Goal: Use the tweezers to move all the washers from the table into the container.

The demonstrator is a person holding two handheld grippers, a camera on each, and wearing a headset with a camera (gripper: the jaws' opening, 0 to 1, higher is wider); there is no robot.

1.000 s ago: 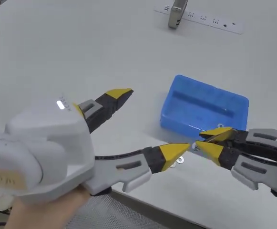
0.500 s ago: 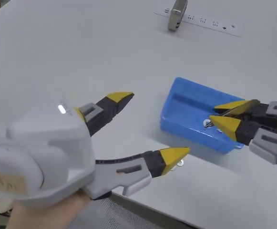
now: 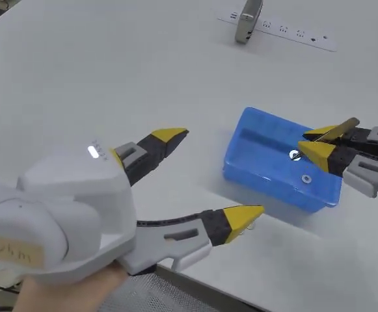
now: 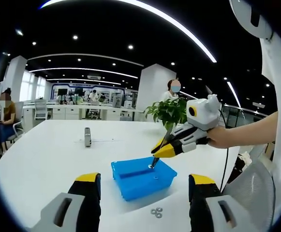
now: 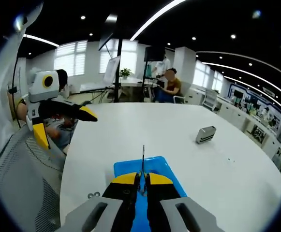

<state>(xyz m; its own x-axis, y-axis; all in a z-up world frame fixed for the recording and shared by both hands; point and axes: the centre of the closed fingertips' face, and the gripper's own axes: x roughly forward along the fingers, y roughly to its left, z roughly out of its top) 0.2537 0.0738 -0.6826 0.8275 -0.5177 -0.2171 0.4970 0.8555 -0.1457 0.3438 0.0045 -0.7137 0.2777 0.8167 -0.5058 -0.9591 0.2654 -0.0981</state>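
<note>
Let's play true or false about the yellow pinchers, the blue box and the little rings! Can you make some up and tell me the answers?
1. The blue plastic container sits on the white table. True.
2. The left gripper is squeezing the thin metal tweezers. False: its jaws stand wide open and hold nothing. The right gripper is the one shut on the tweezers.
3. The tip of the tweezers is over the container. True.
4. Every small metal ring is already inside the container. False: one washer lies inside, but a few washers lie on the table beside the container.
</note>
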